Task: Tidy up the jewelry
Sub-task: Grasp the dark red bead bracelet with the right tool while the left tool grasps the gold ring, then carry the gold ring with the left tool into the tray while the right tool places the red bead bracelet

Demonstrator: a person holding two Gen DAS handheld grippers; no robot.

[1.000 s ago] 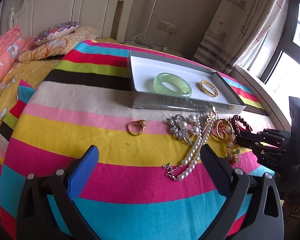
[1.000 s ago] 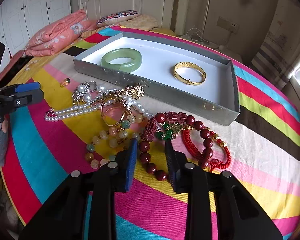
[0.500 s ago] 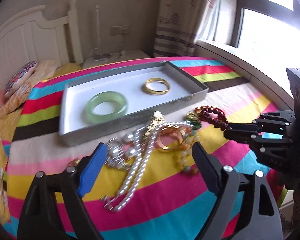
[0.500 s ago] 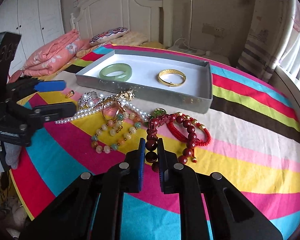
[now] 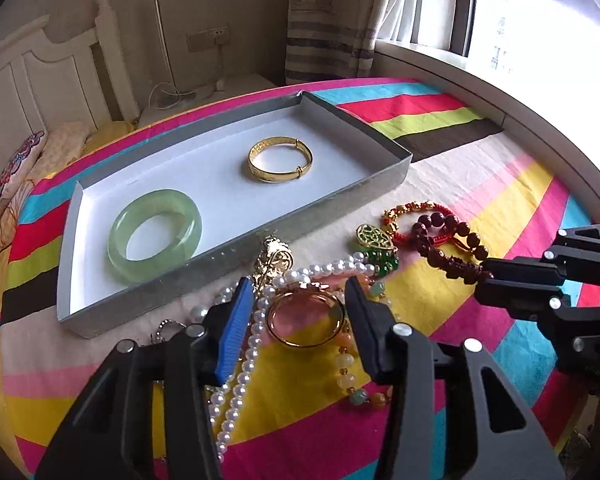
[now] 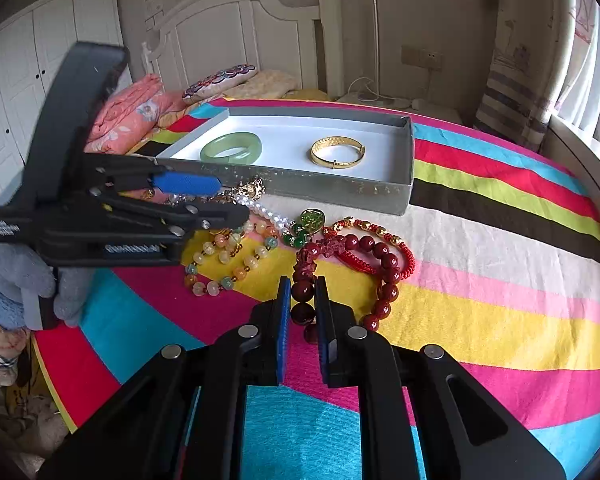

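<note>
A grey tray (image 5: 384,184) with a white floor holds a green jade bangle (image 5: 155,235) and a gold bangle (image 5: 280,159); the tray also shows in the right wrist view (image 6: 404,196). In front of it lies a heap of jewelry. My left gripper (image 5: 298,300) is open, its fingers on either side of a gold ring bangle (image 5: 306,322) that lies over a pearl necklace (image 5: 244,364). My right gripper (image 6: 302,294) is shut on a dark red bead bracelet (image 6: 380,276), which still lies on the cloth.
A striped cloth (image 6: 500,280) covers the round table. A green pendant (image 6: 313,220), a pale bead bracelet (image 6: 220,276) and a red cord bracelet (image 6: 404,256) lie in the heap. A bed with pillows stands behind, a window to the right.
My left gripper has swung right and come down over the gold ring bangle, narrowing its opening. My right gripper has closed on the dark red bead bracelet.
</note>
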